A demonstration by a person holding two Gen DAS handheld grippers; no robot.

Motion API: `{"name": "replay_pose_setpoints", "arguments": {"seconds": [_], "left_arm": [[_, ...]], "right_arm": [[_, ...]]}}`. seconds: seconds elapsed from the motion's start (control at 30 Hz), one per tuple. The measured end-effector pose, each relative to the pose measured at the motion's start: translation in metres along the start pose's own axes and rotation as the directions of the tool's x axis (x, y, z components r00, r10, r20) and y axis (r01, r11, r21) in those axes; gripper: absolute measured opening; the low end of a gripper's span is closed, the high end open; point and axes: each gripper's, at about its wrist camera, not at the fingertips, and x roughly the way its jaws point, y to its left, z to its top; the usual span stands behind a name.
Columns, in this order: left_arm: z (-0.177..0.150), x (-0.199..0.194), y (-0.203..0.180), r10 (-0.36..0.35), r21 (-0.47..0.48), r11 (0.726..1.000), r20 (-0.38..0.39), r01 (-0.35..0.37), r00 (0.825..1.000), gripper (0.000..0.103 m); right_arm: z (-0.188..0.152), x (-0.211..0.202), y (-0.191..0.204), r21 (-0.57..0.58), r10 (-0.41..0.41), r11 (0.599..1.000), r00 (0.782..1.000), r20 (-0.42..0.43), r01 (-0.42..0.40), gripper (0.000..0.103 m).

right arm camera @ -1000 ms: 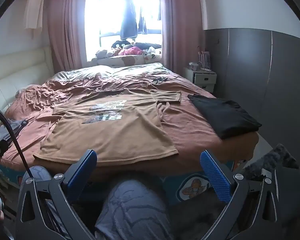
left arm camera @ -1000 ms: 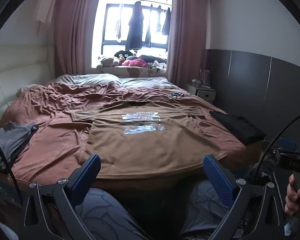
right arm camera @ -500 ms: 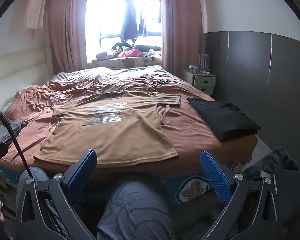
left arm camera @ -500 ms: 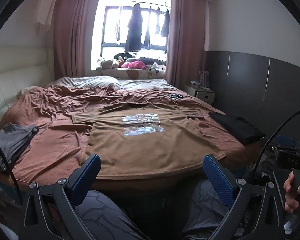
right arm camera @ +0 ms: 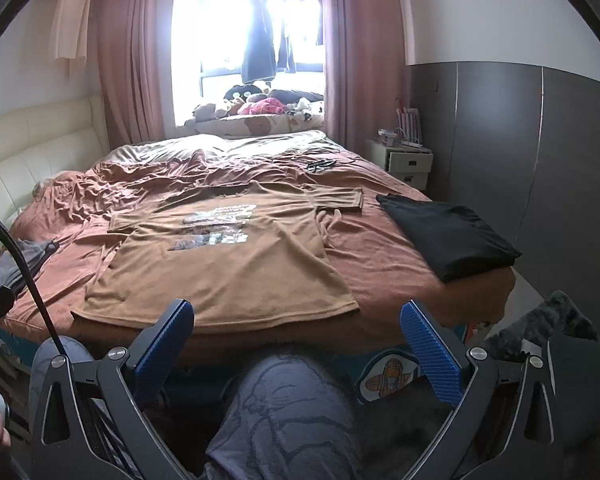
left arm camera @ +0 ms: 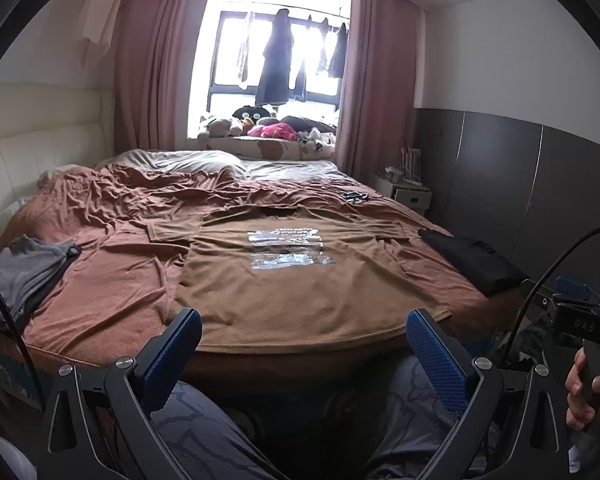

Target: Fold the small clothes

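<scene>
A rumpled rust-brown bed [left arm camera: 100,280] fills the room. A brown T-shirt [left arm camera: 300,280] lies flat, print up, near its foot. Folded black clothes [right arm camera: 448,236] sit right, grey ones [left arm camera: 24,276] left. Left gripper [left arm camera: 304,344] and right gripper [right arm camera: 298,336] hover wide, empty.

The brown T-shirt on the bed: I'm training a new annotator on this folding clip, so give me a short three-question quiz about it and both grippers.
1. True or false: the brown T-shirt lies spread flat, print side up, on the bed.
2. Which item lies on the bed's right side, past the T-shirt's sleeve? A) black folded garment B) grey clothes C) a pillow
3. Fill in: the left gripper and right gripper are both ____ and holding nothing.

Key: 1 true; 2 A; 3 open.
</scene>
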Motion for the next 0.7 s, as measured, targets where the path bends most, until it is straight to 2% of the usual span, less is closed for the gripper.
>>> {"name": "replay_pose_setpoints", "arguments": {"seconds": [0.7], "left_arm": [[0.0018,-0.0082,0.0033,-0.005,-0.003,1.000,0.008,0.005,1.000,0.103]], "right_arm": [[-0.0011,-0.0010,0.0036,-0.004,-0.004,1.000,1.000,0.018,0.004,0.103]]}}
